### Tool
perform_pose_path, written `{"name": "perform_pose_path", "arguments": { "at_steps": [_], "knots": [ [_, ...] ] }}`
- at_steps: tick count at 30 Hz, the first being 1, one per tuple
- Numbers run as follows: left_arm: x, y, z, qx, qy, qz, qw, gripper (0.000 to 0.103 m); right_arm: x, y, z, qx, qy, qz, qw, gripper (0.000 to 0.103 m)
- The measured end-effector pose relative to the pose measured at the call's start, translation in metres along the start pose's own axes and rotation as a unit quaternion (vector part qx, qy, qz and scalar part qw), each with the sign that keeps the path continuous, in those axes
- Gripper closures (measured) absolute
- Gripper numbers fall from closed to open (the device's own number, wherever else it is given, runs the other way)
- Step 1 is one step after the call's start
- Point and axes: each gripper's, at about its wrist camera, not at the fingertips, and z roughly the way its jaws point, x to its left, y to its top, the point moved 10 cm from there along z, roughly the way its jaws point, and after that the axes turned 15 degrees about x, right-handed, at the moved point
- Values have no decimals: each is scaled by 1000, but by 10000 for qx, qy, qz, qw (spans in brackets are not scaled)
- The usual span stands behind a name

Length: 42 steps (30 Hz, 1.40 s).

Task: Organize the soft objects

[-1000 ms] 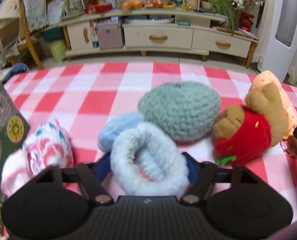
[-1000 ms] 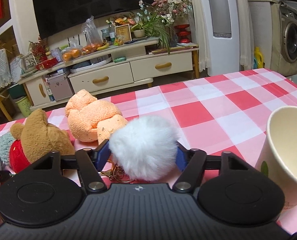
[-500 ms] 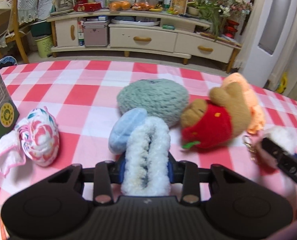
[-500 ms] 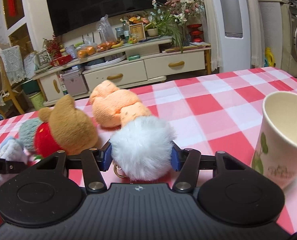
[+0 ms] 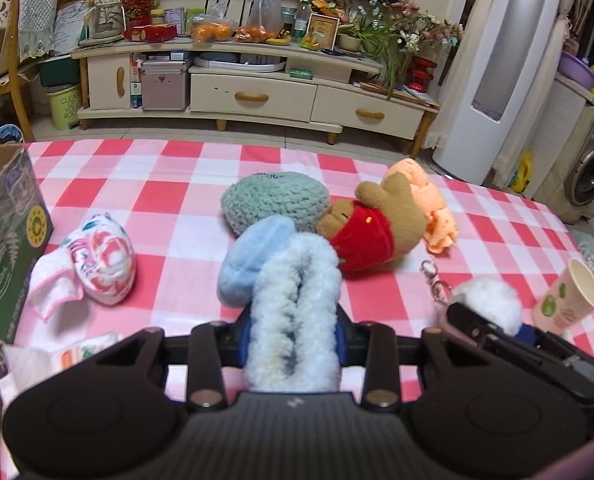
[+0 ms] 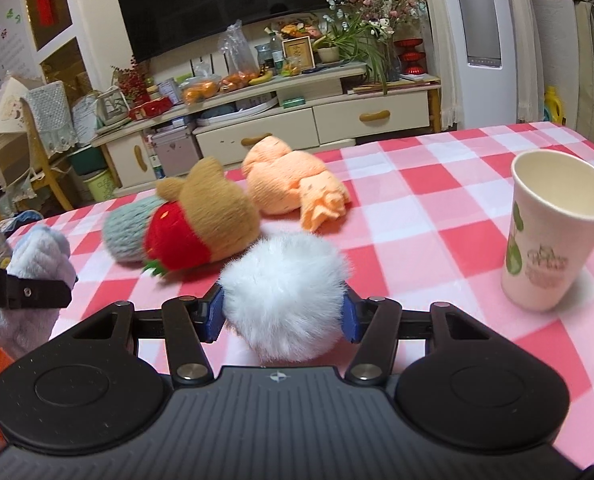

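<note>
Paper cup (image 6: 557,232) upright on checked tablecloth (image 6: 437,216); green carton (image 5: 5,240) at left edge.

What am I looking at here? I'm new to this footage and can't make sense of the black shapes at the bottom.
No robot here: a person carries a hand-held gripper in each hand, each with a camera looking forward along its two fingers. The black shapes are the tools' own bodies.

The left camera's picture shows the left hand-held gripper shut on a fluffy white ring. The right camera's picture shows the right hand-held gripper shut on a white pompom.

On the checked tablecloth lie a grey-green knitted hat, a blue pad, a brown bear in red, an orange cloth and a flowered sock bundle. A paper cup stands upright at the right, and a green box stands at the left.
</note>
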Motion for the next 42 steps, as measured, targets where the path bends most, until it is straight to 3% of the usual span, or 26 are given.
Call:
{"name": "perform_pose_path", "arguments": {
  "at_steps": [23,42],
  "knots": [
    [22,-36,-51,-199,-349,519,9978,67,32,-43,-50,278,339,35,9990,35],
    [51,-32,-102,-737,-325,656,9946,67,88,-31,-81,22,500,-230,9985,35]
  ]
}}
